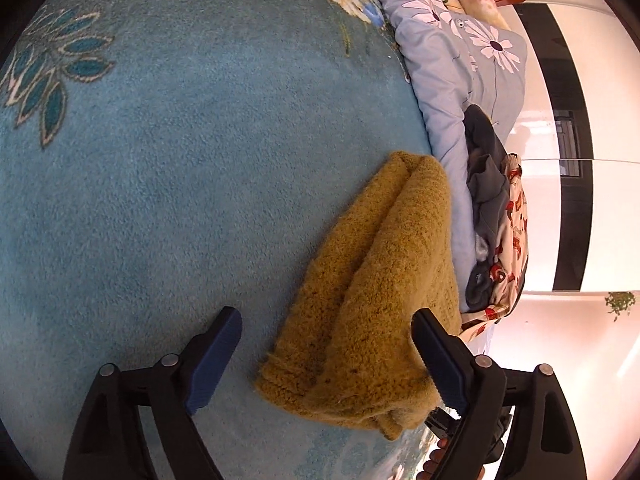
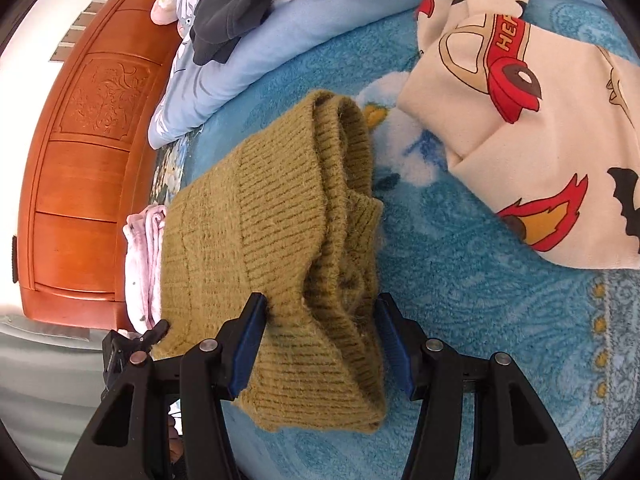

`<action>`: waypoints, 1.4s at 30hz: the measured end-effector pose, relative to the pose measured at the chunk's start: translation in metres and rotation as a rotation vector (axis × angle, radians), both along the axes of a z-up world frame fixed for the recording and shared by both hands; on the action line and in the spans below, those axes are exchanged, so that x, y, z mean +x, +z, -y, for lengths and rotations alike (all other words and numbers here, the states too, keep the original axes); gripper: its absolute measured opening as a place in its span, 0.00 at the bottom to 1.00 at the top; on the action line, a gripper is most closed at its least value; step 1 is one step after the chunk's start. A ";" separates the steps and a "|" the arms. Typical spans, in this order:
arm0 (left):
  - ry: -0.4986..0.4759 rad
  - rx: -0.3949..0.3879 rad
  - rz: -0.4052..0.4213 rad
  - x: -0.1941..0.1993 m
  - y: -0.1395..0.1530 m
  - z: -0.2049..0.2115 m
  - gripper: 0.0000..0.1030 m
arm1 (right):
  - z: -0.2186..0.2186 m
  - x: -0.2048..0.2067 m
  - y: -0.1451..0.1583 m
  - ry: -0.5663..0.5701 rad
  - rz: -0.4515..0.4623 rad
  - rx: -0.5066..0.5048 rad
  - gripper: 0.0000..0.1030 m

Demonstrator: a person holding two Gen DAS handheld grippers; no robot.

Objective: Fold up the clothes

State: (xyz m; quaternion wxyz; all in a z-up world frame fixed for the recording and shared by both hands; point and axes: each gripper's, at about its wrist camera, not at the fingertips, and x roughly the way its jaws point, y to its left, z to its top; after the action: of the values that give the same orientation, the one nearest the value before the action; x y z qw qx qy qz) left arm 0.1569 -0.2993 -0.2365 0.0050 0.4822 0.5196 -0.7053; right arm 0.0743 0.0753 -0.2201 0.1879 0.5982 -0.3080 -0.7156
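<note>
Two claws, both mine, sit over one mustard sweater [image 2: 276,240] on the blue blanket [image 1: 160,184]. My left claw [image 1: 326,356] is spread wide: the near hem of the sweater lies in the gap, brushing the right-hand finger and well clear of the other, so I grip nothing there. My right claw [image 2: 318,344] stands partly apart with the folded knit bunched between its fingers; the left pad looks to touch the wool, but I judge the hold to be slack, a release and not a pinch. Ahead of that claw the sweater runs away as a thick folded bundle, its ribbed cuff farthest from me.

I read this as the end of a fold: the sweater is doubled over and set down, and I am letting go. Beyond and to the right of my right claw waits the cream print garment [image 2: 532,128]; dark clothes [image 2: 240,12] lie farther ahead on the quilt [image 2: 240,72].

Next, I should draw both claws back clear of the wool without dragging it open, then shift the bundle aside or reach for the next garment.
</note>
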 end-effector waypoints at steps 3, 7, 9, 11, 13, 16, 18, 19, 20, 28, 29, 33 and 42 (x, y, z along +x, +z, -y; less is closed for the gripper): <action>-0.031 0.001 -0.019 -0.004 0.002 -0.006 0.91 | 0.003 -0.001 0.000 -0.008 -0.005 -0.001 0.62; -0.064 0.089 -0.031 -0.007 -0.002 -0.012 0.89 | 0.000 -0.001 -0.002 -0.015 -0.004 -0.024 0.62; -0.086 0.070 -0.021 -0.010 -0.003 -0.014 0.89 | -0.005 -0.002 -0.004 -0.045 0.006 -0.055 0.62; -0.078 0.078 -0.015 -0.010 -0.004 -0.013 0.87 | -0.005 0.000 -0.004 -0.055 0.009 -0.075 0.63; -0.058 0.106 -0.006 -0.009 -0.008 -0.008 0.85 | -0.002 0.002 -0.005 -0.046 0.011 -0.096 0.63; -0.022 0.145 -0.002 -0.006 -0.012 -0.002 0.81 | 0.008 0.004 -0.007 0.019 0.025 -0.129 0.62; -0.019 0.145 -0.001 -0.005 -0.013 -0.002 0.79 | 0.009 0.005 -0.009 0.022 0.022 -0.126 0.62; -0.021 0.138 0.000 -0.005 -0.013 -0.003 0.78 | 0.006 0.006 -0.012 -0.003 0.031 -0.146 0.62; -0.024 0.132 0.001 -0.004 -0.012 -0.003 0.77 | 0.004 0.006 -0.016 -0.033 0.043 -0.169 0.62; -0.004 0.129 0.022 0.002 -0.015 0.000 0.67 | 0.007 0.010 -0.015 -0.121 0.066 -0.237 0.59; -0.002 0.130 0.025 0.003 -0.015 0.000 0.66 | 0.008 0.010 -0.012 -0.117 0.061 -0.246 0.55; -0.011 0.120 0.035 0.004 -0.015 -0.002 0.65 | 0.011 0.006 -0.012 -0.103 0.071 -0.218 0.50; -0.047 -0.024 0.002 0.004 0.011 -0.011 0.44 | 0.021 0.001 0.009 -0.078 0.051 -0.138 0.37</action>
State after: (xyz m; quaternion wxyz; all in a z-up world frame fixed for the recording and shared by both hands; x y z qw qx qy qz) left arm 0.1607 -0.2886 -0.2255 -0.0055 0.4950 0.4996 -0.7108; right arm 0.0754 0.0541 -0.2112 0.1924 0.5895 -0.3843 -0.6839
